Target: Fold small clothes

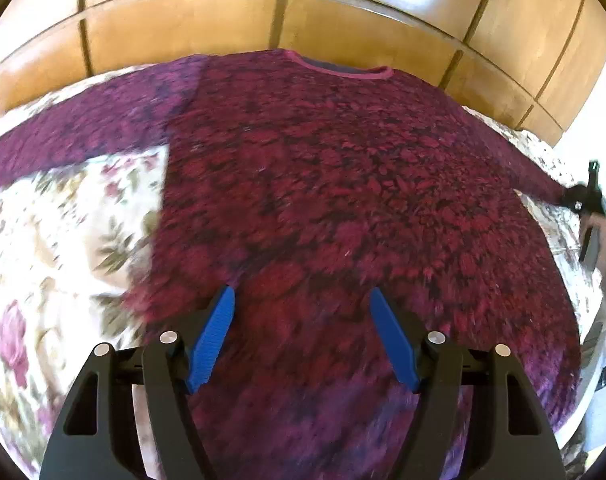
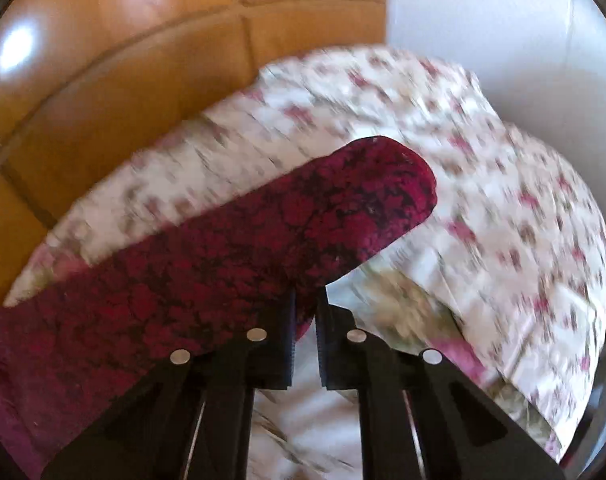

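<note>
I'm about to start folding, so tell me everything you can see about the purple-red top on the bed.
The top is a long-sleeved garment in a mottled magenta and dark purple print, with a plain pink neckline band at its far edge. It looks soft and fuzzy. It lies spread flat, not yet folded, on the floral bedspread, sleeves out to each side. The left gripper hovers open over its hem. The right gripper is shut on the edge of the right sleeve, near its rounded cuff.

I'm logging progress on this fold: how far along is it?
Done: the top lies spread flat on the floral bedspread, neckline away. In hand: the right gripper is pinching the right sleeve; the left gripper hovers open over the hem. Left: no fold shows yet, so both sleeves and the body.
</note>
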